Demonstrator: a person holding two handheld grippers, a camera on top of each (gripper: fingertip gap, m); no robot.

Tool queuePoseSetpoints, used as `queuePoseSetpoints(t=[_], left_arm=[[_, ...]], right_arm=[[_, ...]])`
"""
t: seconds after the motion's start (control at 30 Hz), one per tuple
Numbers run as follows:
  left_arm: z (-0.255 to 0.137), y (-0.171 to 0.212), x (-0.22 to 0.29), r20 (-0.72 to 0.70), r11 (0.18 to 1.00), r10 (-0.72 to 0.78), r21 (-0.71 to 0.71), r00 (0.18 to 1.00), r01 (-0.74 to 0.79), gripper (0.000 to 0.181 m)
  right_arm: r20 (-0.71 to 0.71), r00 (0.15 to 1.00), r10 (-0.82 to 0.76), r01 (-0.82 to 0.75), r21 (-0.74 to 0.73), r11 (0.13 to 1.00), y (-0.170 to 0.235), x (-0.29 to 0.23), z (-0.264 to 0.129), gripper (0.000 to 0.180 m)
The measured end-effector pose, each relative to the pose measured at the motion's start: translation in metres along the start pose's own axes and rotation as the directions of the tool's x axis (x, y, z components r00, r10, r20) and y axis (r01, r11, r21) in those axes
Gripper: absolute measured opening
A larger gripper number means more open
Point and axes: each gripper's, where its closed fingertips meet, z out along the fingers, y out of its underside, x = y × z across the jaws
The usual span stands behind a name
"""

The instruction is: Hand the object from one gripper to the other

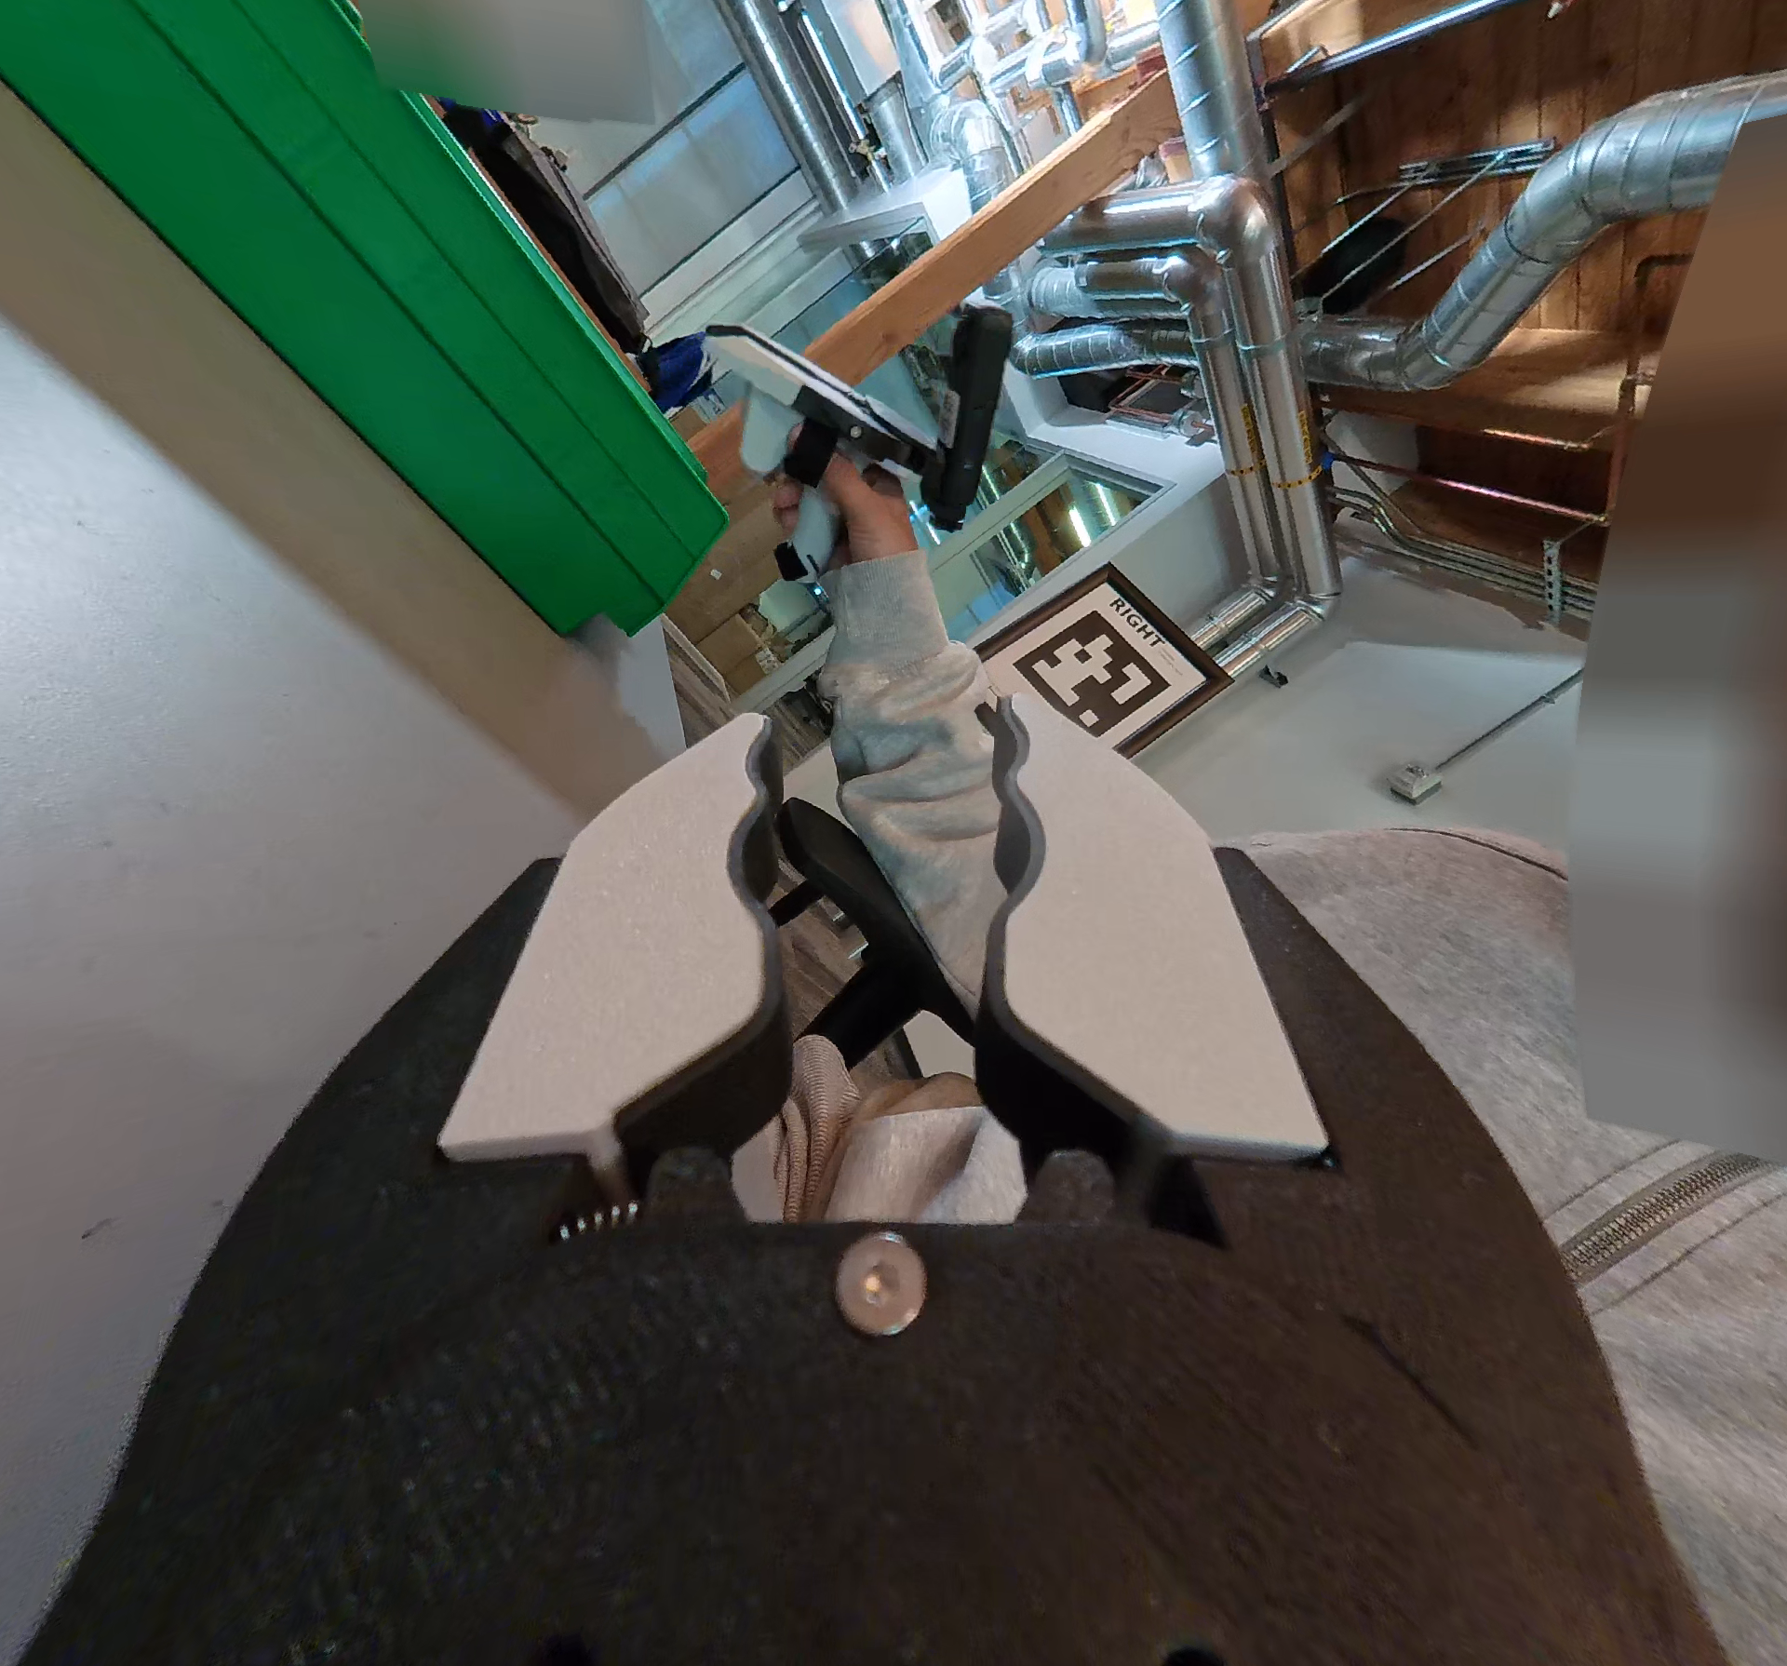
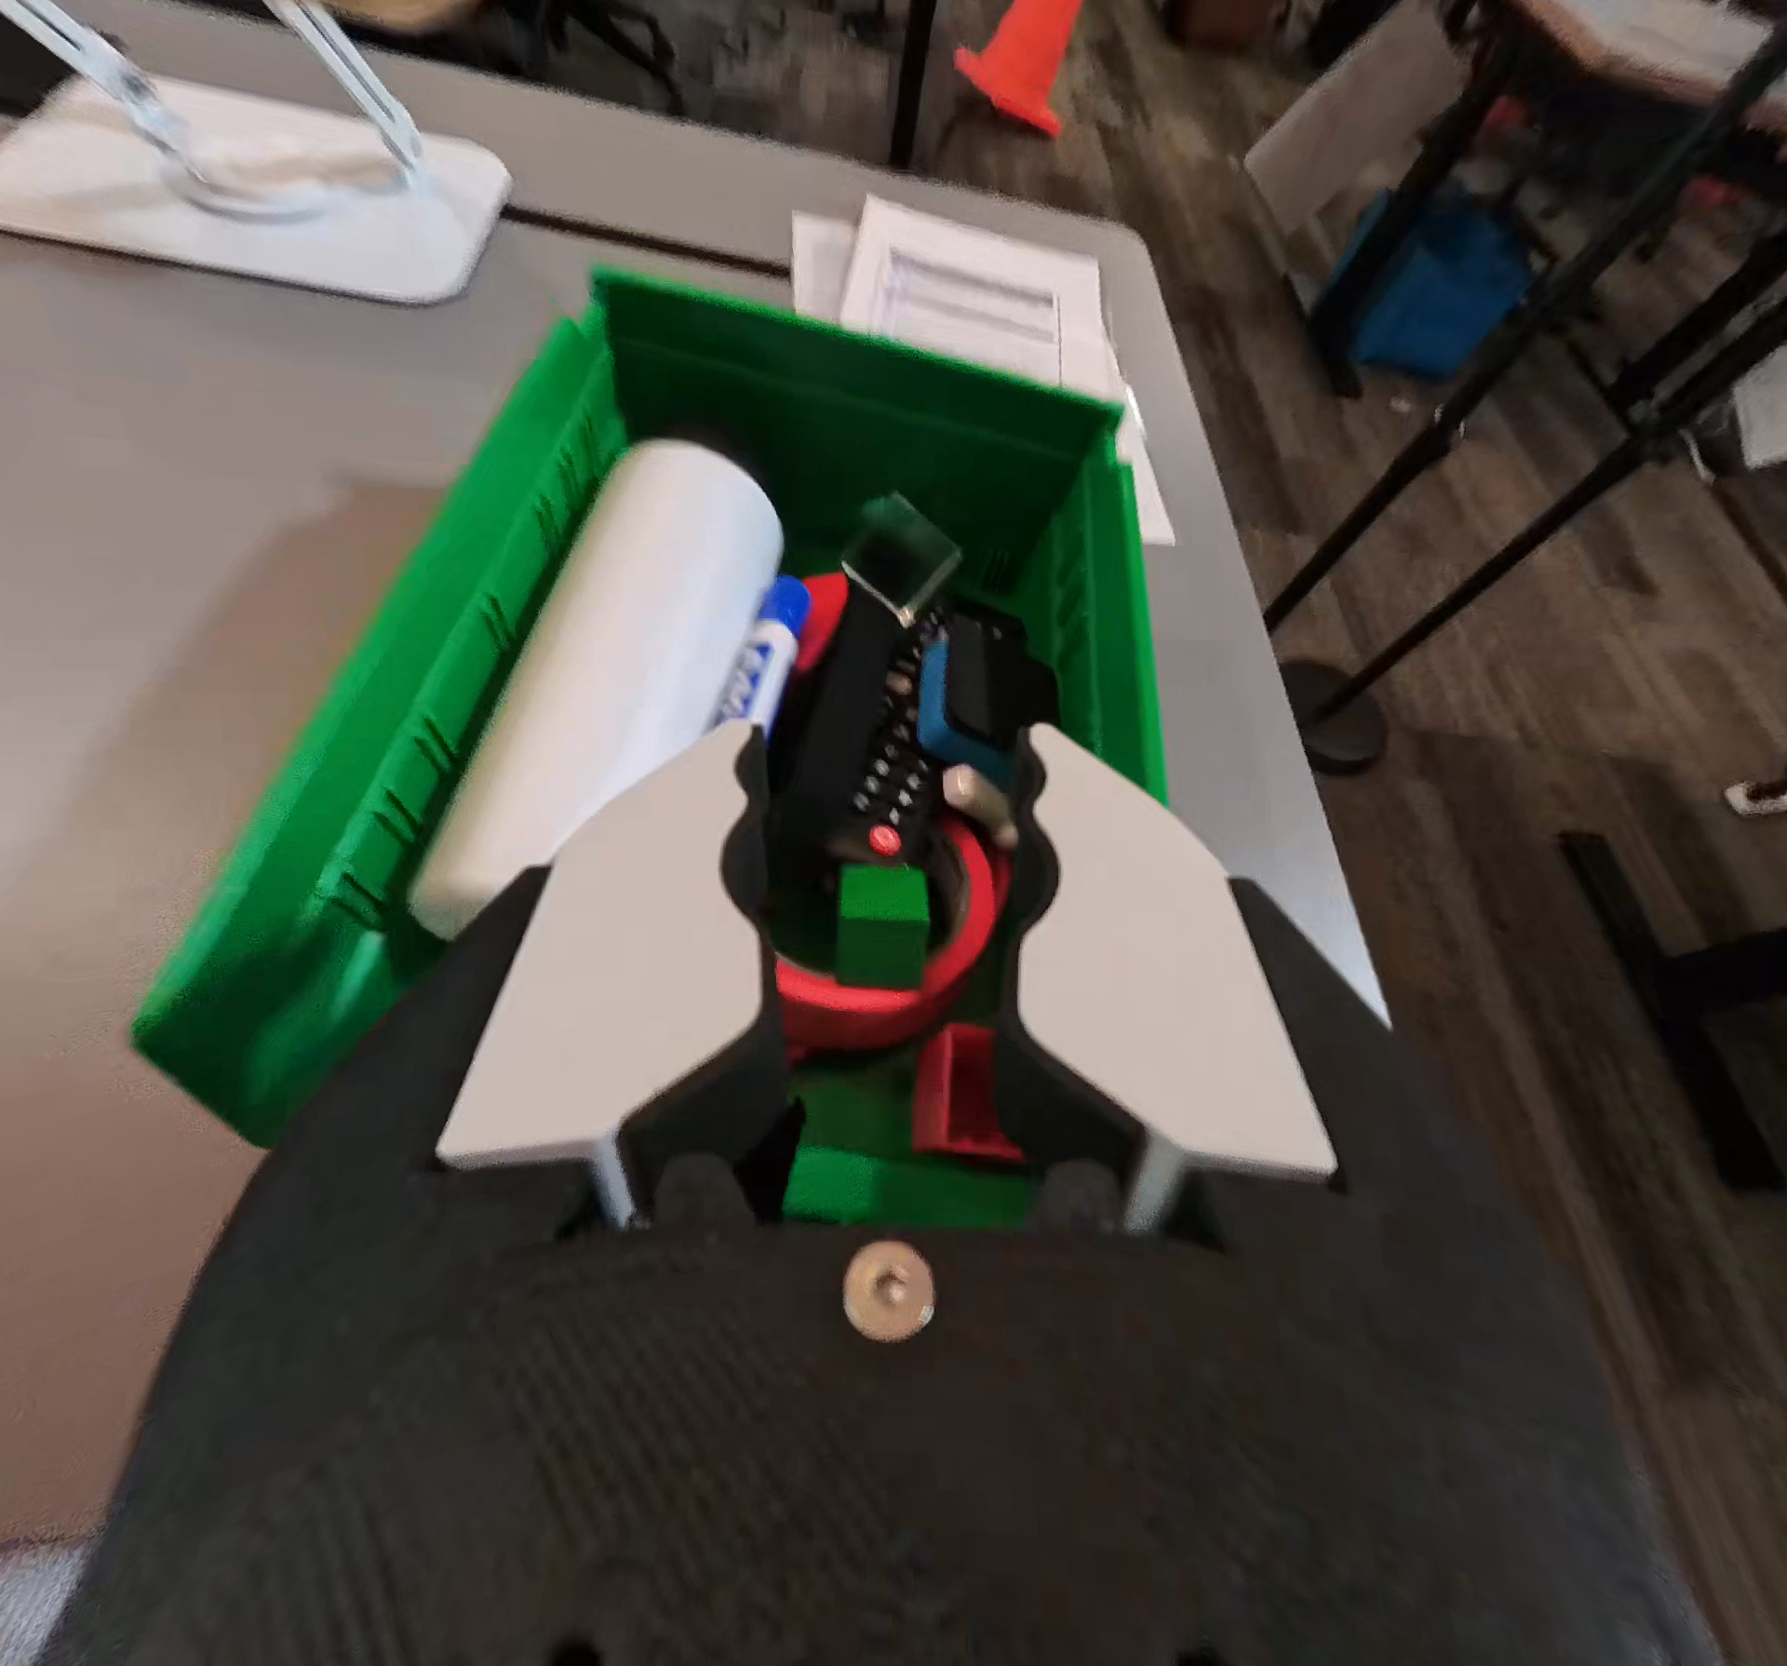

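My right gripper (image 2: 894,740) is open and empty, hovering just above a green bin (image 2: 851,343) on the grey table. Under its fingers lie a black remote (image 2: 861,730), a green block (image 2: 882,933) resting in a red tape roll (image 2: 870,1006), and a blue and black object (image 2: 977,701). A white cylinder (image 2: 619,653), a blue-capped marker (image 2: 774,643), a clear green cube (image 2: 899,551) and a small red piece (image 2: 952,1097) are also in the bin. My left gripper (image 1: 885,730) is open and empty, tilted up beside the bin's outer wall (image 1: 290,246). The left wrist view shows the right gripper (image 1: 861,421) farther off in a hand.
A white monitor stand (image 2: 251,198) sits on the table at the back left, papers (image 2: 967,295) behind the bin. The table's right edge (image 2: 1286,701) drops to a wood floor with an orange cone (image 2: 1035,14) and black stand poles (image 2: 1508,498). A grey sleeve (image 1: 909,807) crosses in front of my left fingers. One gripper's finger ends stand about 40 cm off the other's.
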Motion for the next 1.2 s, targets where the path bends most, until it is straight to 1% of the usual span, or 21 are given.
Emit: queuePoseSetpoints(t=[0.03, 0.1, 0.2, 0.27, 0.33, 0.43, 0.5, 0.57, 0.63, 0.73, 0.87, 0.97, 1.03, 1.1, 1.2], left_arm=[[0.000, 0.000, 0.000, -0.002, 1.000, -0.003, 0.003, 1.000, 0.003, 0.044], [0.000, -0.001, 0.000, -0.003, 1.000, -0.004, 0.004, 1.000, 0.004, 0.044], [0.001, -0.001, 0.000, 0.002, 1.000, 0.000, 0.003, 1.000, 0.000, 0.044], [0.001, 0.000, -0.001, 0.012, 1.000, 0.011, 0.000, 1.000, -0.011, 0.044], [0.001, -0.001, -0.001, 0.027, 1.000, 0.031, -0.005, 0.999, -0.031, 0.044], [0.000, -0.003, 0.000, 0.054, 0.998, 0.070, -0.012, 0.996, -0.070, 0.043], [-0.002, -0.007, 0.001, 0.079, 0.994, 0.105, -0.006, 0.991, -0.105, 0.043], [-0.007, -0.015, 0.003, 0.113, 0.990, 0.140, 0.006, 0.984, -0.141, 0.042], [-0.014, -0.027, 0.007, 0.149, 0.984, 0.174, 0.022, 0.973, -0.179, 0.040], [-0.033, -0.054, 0.017, 0.231, 0.965, 0.240, 0.045, 0.943, -0.256, 0.037], [-0.082, -0.105, 0.040, 0.431, 0.907, 0.362, 0.039, 0.826, -0.419, 0.033], [-0.135, -0.142, 0.066, 0.572, 0.866, 0.379, 0.058, 0.727, -0.497, 0.032], [-0.184, -0.160, 0.077, 0.683, 0.859, 0.330, 0.070, 0.652, -0.507, 0.032], [-0.241, -0.172, 0.087, 0.786, 0.849, 0.249, 0.103, 0.566, -0.518, 0.032], [-0.335, -0.168, 0.086, 0.915, 0.866, 0.081, 0.132, 0.396, -0.482, 0.033]], right_arm=[[0.020, 1.000, -0.007, 0.006, 0.044, 0.999, -0.012, -0.009, -0.004, 0.048], [0.098, 0.995, -0.028, 0.013, 0.148, 0.989, -0.039, -0.036, -0.014, 0.046], [0.265, 0.961, -0.077, -0.009, 0.310, 0.951, -0.076, -0.096, -0.030, 0.044], [0.405, 0.908, -0.111, -0.064, 0.396, 0.916, -0.092, -0.147, -0.040, 0.043], [0.546, 0.828, -0.128, -0.143, 0.426, 0.893, -0.094, -0.201, -0.044, 0.042], [0.711, 0.694, -0.108, -0.231, 0.363, 0.902, -0.072, -0.273, -0.039, 0.041], [0.752, 0.656, -0.068, -0.224, 0.280, 0.933, -0.046, -0.305, -0.024, 0.038], [0.781, 0.624, -0.004, -0.207, 0.171, 0.963, -0.022, -0.326, -0.010, 0.034], [0.824, 0.567, 0.024, -0.209, 0.116, 0.971, -0.016, -0.338, -0.010, 0.035], [0.813, 0.583, -0.011, -0.209, 0.163, 0.964, -0.017, -0.336, -0.007, 0.034], [0.821, 0.571, -0.003, -0.211, 0.150, 0.966, -0.011, -0.336, -0.004, 0.033], [0.825, 0.564, -0.018, -0.201, 0.159, 0.967, -0.010, -0.339, -0.005, 0.033], [0.819, 0.571, -0.053, -0.172, 0.182, 0.968, -0.009, -0.342, -0.006, 0.033], [0.808, 0.582, -0.093, -0.133, 0.207, 0.969, -0.007, -0.344, -0.006, 0.032], [0.793, 0.593, -0.137, -0.094, 0.237, 0.967, -0.005, -0.347, -0.006, 0.030]])
